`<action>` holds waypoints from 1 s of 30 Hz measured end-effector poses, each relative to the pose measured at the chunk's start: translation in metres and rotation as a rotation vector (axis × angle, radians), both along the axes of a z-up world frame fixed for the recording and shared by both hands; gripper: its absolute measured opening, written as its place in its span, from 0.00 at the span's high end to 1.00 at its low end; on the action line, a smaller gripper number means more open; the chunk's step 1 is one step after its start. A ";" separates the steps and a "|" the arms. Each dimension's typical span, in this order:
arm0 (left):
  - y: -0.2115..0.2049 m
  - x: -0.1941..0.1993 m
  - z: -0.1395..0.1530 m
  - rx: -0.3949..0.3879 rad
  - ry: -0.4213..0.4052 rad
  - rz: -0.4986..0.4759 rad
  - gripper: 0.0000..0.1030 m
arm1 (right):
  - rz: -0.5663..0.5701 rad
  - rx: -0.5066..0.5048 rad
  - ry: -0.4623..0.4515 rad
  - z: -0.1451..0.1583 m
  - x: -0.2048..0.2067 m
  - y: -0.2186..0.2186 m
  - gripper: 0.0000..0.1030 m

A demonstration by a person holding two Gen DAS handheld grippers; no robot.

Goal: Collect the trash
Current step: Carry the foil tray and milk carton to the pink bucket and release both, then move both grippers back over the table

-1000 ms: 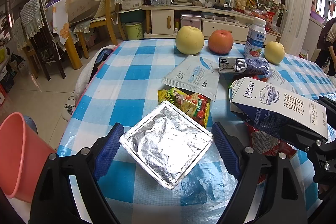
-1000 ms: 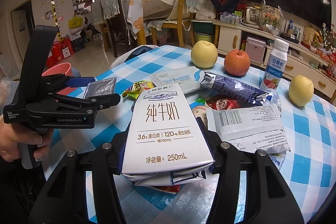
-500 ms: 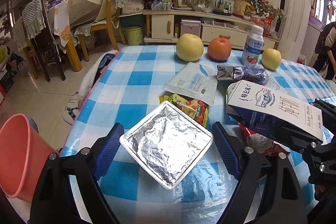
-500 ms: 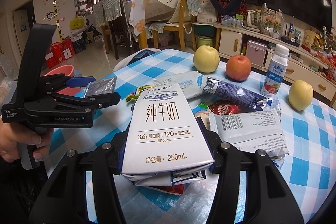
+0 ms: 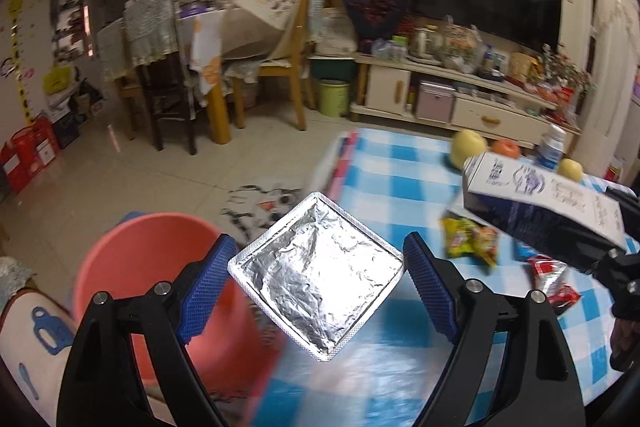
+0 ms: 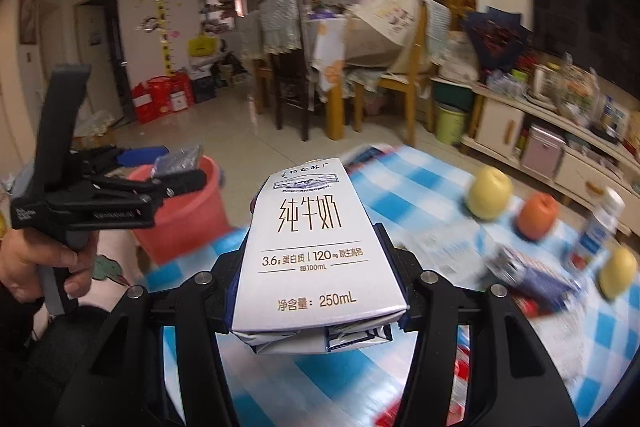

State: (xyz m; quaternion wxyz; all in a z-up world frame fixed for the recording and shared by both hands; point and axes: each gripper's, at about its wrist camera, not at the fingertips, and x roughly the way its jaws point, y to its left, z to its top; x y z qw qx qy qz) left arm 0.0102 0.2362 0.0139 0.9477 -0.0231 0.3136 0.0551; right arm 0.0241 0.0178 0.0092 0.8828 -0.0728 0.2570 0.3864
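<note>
My left gripper (image 5: pixel 316 275) is shut on a square foil tray (image 5: pixel 316 277), held by two corners, at the table's left edge next to the pink bucket (image 5: pixel 160 275) on the floor. My right gripper (image 6: pixel 316 279) is shut on a white milk carton (image 6: pixel 316 247) and holds it above the blue checked table (image 6: pixel 340 379). The carton also shows in the left wrist view (image 5: pixel 540 199). The left gripper and foil tray (image 6: pixel 176 159) show over the bucket (image 6: pixel 180 211) in the right wrist view.
Snack wrappers (image 5: pixel 472 243) lie on the table. Two yellow apples (image 6: pixel 490 191), an orange fruit (image 6: pixel 536 211) and a small bottle (image 6: pixel 600 227) stand at its far side. Chairs (image 5: pixel 276 67), a TV cabinet (image 5: pixel 460 95) and a green bin (image 5: pixel 334 97) stand beyond.
Both grippers have swung left, off the table's middle toward the pink bucket, each still holding its item. The view is blurred from motion.
</note>
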 end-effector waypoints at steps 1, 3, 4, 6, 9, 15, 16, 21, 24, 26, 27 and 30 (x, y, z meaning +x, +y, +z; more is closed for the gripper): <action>0.016 -0.002 0.001 -0.001 0.001 0.012 0.18 | 0.022 0.007 -0.002 0.005 0.002 0.016 0.45; 0.049 -0.003 0.003 0.009 0.015 0.039 0.17 | 0.066 0.024 0.005 0.013 0.007 0.052 0.45; 0.064 -0.003 0.003 0.016 0.022 0.051 0.17 | 0.086 0.033 0.013 0.017 0.010 0.070 0.45; 0.091 -0.002 0.000 0.005 0.036 0.059 0.18 | 0.119 0.040 0.030 0.021 0.015 0.107 0.45; 0.129 0.003 -0.010 -0.028 0.080 0.071 0.18 | 0.146 0.016 0.057 0.020 0.022 0.157 0.45; 0.173 0.025 -0.041 -0.109 0.198 0.065 0.17 | 0.174 -0.057 0.143 0.001 0.034 0.237 0.45; 0.178 0.029 -0.046 -0.118 0.214 0.063 0.17 | 0.174 -0.068 0.150 -0.002 0.036 0.245 0.45; 0.198 0.037 -0.061 -0.147 0.249 0.086 0.17 | 0.165 -0.087 0.206 -0.017 0.045 0.269 0.45; 0.203 0.037 -0.068 -0.157 0.266 0.095 0.17 | 0.175 -0.088 0.235 -0.024 0.049 0.280 0.42; 0.203 0.036 -0.070 -0.154 0.270 0.093 0.15 | 0.172 -0.081 0.238 -0.025 0.052 0.280 0.29; 0.203 0.036 -0.070 -0.144 0.274 0.094 0.12 | 0.171 -0.073 0.236 -0.026 0.052 0.282 0.24; 0.200 0.035 -0.068 -0.117 0.270 0.088 0.12 | 0.163 -0.062 0.236 -0.025 0.052 0.282 0.23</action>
